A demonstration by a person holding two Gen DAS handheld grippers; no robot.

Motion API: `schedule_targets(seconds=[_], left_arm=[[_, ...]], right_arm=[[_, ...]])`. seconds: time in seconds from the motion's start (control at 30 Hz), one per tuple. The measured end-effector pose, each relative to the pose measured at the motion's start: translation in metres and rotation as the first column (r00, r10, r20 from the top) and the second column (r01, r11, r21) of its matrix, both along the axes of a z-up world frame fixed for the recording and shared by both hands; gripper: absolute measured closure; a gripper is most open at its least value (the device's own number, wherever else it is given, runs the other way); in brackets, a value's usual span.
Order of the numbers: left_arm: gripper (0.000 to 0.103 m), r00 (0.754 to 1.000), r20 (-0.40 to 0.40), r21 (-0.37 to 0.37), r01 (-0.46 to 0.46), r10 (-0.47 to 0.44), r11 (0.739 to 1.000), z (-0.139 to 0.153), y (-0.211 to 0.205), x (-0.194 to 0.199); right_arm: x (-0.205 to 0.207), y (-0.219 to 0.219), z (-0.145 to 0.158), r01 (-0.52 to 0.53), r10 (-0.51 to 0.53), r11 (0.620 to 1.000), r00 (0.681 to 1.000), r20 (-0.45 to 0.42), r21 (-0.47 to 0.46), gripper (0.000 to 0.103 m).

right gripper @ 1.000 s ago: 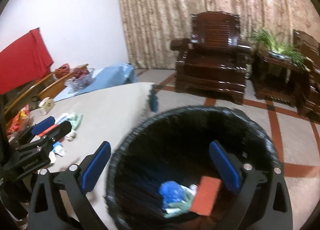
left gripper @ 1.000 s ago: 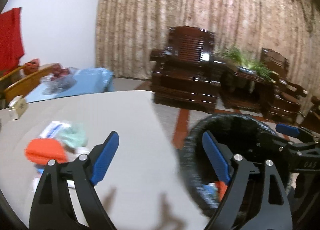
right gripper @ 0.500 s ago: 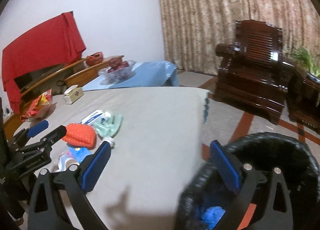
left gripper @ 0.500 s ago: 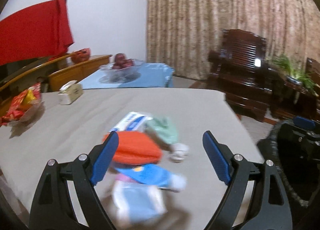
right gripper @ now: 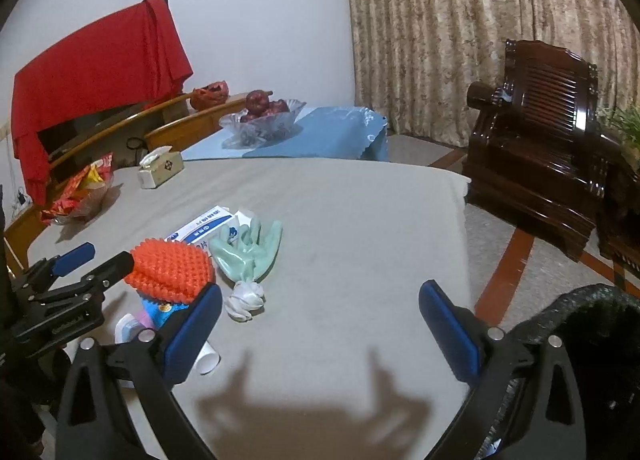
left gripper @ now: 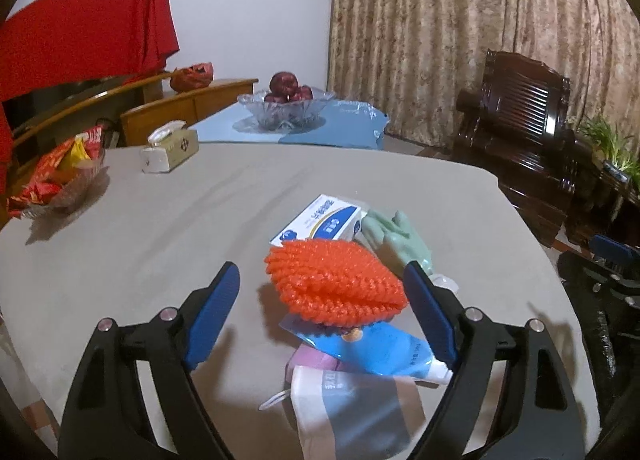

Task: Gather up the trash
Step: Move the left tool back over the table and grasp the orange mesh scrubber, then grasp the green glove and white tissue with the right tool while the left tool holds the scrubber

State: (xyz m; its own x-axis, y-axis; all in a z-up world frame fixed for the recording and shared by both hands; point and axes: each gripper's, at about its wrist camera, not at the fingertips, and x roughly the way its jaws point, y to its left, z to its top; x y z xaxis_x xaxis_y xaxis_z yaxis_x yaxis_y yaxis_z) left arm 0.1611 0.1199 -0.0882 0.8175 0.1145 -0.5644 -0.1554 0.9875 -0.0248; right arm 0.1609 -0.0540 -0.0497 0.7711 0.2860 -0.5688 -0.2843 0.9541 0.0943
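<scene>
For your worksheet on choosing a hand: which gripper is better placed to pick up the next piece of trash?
Left. The left gripper is open with the orange spiky ball between its fingers, while the right gripper faces bare tablecloth.

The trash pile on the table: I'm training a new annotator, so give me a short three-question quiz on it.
1. True or false: the left claw is shut on the orange spiky ball.
2. Which lies right beside the white-and-blue box? A) mint-green glove B) tissue box C) fruit bowl
3. Fill in: the orange ball rests on a blue ____.

Key: 1 false, its jaws stand open on either side of the ball, having just been closing a little. 2 A. 3 pouch.
</scene>
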Motion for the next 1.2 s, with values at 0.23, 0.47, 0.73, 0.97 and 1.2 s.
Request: schedule_targets(seconds=[0.23, 0.47, 0.73, 0.97, 1.2], left_arm=[[0.046, 0.999, -0.042, -0.055, 0.015, -0.017, 0.998, -0.015, 0.008, 0.014], [0.07, 0.997, -0.064, -0.094, 0.035, -0.041, 0.995, -0.025, 0.01, 0.021], [0.081, 0.999, -0.028, -0.074, 0.029, -0.031, 0.997, -0.019, 0.017, 0.017], [0.082, 1.0, -0.018, -0.063, 0.016, -0.017, 0.998, -0.016, 0.026, 0.014], [0.082, 1.0, -0.018, -0.058, 0.016, -0.017, 0.998, -0.017, 0.028, 0.013]], right_arm=[[0.023, 0.02, -0.016, -0.016, 0.016, 1.0, 0.999, -0.032, -0.019, 0.006], [0.038, 0.034, -0.03, -0.039, 0.037, 0.999, 0.997, -0.067, -0.029, 0.007], [0.05, 0.053, -0.042, -0.069, 0.066, 0.997, 0.991, -0.115, -0.024, 0.016], [0.06, 0.069, -0.057, -0.102, 0.094, 0.994, 0.979, -0.179, -0.036, 0.029], [0.07, 0.081, -0.069, -0.113, 0.096, 0.992, 0.967, -0.238, -0.057, 0.041]])
